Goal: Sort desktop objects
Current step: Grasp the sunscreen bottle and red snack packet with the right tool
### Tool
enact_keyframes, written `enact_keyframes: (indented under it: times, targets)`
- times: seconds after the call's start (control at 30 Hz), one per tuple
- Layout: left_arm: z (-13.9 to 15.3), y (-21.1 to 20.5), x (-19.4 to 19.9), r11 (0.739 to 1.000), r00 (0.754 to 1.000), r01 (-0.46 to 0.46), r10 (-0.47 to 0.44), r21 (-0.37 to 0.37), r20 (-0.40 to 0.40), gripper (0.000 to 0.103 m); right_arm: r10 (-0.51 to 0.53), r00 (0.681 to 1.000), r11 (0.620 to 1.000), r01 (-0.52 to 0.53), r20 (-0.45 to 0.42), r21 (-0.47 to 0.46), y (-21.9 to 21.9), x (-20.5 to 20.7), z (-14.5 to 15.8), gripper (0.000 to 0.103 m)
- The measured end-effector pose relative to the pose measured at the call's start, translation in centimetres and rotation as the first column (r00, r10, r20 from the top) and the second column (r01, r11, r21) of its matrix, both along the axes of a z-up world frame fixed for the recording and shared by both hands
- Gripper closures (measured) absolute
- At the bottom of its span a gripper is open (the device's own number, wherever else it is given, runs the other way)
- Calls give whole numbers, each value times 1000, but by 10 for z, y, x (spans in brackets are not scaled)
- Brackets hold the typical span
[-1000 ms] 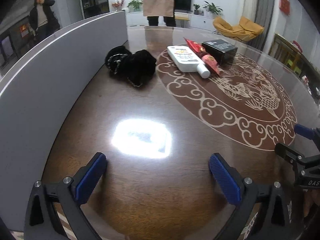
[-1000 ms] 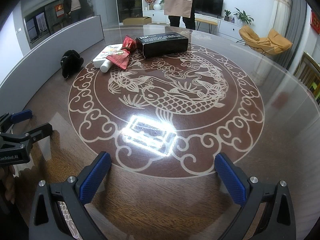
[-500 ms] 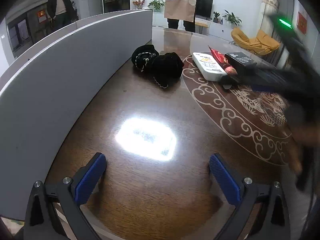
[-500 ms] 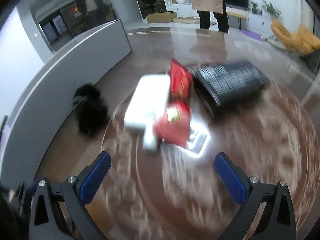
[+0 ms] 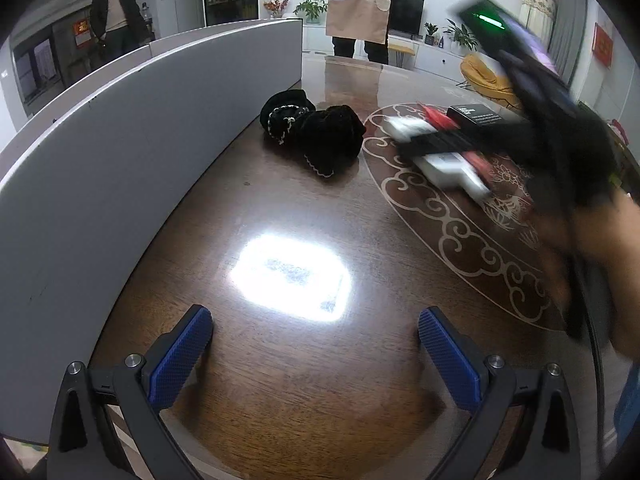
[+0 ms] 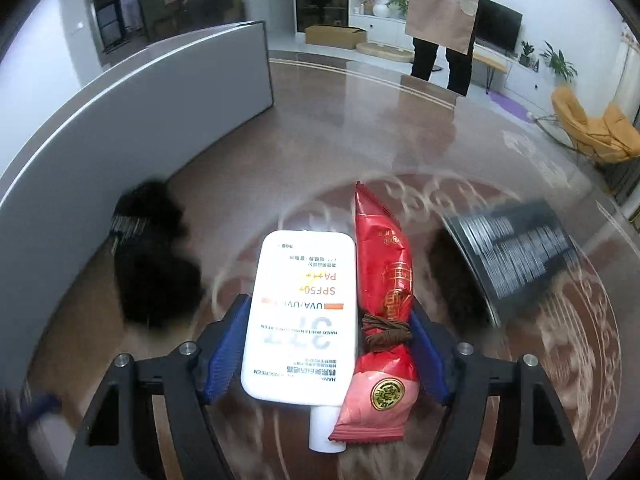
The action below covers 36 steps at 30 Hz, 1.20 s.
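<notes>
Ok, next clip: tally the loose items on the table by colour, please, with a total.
White: 1, the sunscreen tube
Red: 1, the snack packet
Black: 2, the fuzzy pouch and the printed box
Total: 4
The tube and packet both sit between the right gripper jaws.

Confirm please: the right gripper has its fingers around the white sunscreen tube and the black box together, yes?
Not the black box. The right wrist view shows the right gripper around the white sunscreen tube and the red snack packet together; the box lies apart, further right.
</notes>
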<state>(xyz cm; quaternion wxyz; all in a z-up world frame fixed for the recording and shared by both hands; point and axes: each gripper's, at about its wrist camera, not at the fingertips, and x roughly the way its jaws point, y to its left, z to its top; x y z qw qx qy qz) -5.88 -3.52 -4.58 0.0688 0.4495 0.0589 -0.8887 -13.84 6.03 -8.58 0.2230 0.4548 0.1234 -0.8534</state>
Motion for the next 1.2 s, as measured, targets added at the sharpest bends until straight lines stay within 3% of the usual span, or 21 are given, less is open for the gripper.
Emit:
enact_keyframes:
  times: [0.13,0.2,0.3,0.37,0.47,0.6,0.73,0.9,1.1,1.2]
  targets:
    - [0,0,-1,1000,1000,-1,1,-5,3,0,-134,991,991,134,-16,-2,64,58,0,26]
    - [-1,2,-1,1000,1000,-1,1,-14,8,0,-181,984,983,181,4,-12,91,87,1,15]
    - [-2,5,-1,1000,1000,2,-2,-24,12,0,-163,986,977,165,26,-132,126,122,11,12]
    - [-2,5,-1,1000,1000,5,-5,-27,14,0,-191,982,961,188,5,-202,149,135,19,12]
    - [-2,5,-2,1000,1000,5,-5,-27,14,0,-238,971,963,236,-4,-130,161,122,20,12]
    - [-2,6,-2,1000,1000,8,-7,-26,13,0,-293,956,952,292,5,-88,174,96,11,13]
    - [-2,6,-4,1000,1000,8,-8,-23,11,0,-318,948,948,318,1,-14,180,91,9,20]
    - [-2,6,-5,1000,1000,9,-8,-25,12,0,-298,953,954,299,-48,27,175,107,8,20]
    - [-1,6,-4,1000,1000,10,-10,-18,9,0,-172,985,985,172,-15,3,137,112,4,16]
    - [-2,5,-4,1000,1000,9,-9,-6,2,0,-168,986,986,168,-15,-1,128,116,2,13]
